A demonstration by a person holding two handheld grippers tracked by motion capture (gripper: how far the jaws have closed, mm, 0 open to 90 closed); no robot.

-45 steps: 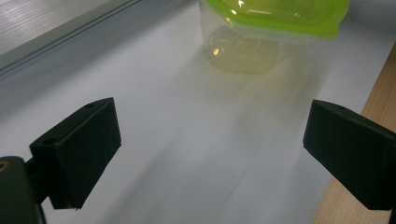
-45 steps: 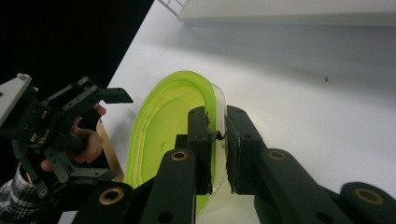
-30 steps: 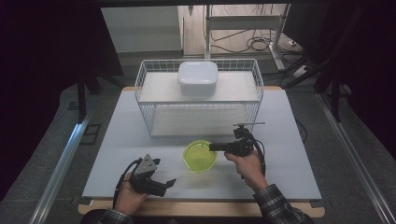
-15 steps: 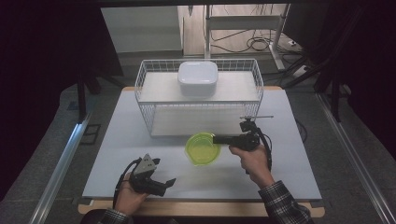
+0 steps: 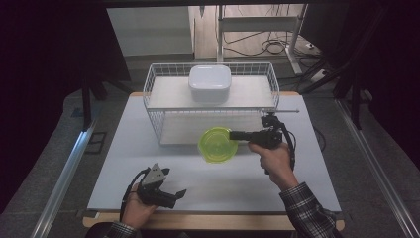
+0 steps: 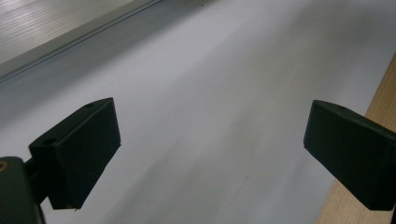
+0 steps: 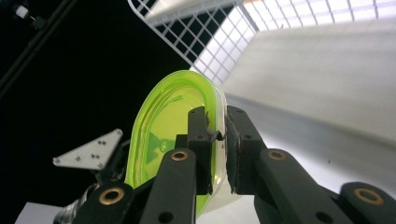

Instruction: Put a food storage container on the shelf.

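The right gripper pinches the rim of the one green bowl, its jaws nearly closed on the wall, holding it above the table just in front of the single wire basket. The bowl tilts, its opening facing up and toward the basket. One white container sits in the basket. The left gripper, jaws wide apart and empty, rests low near the table's front edge.

Translucent lime-green bowl (rim pinched), lifted clear of the table

Glossy translucent plastic bowl; white wire basket.
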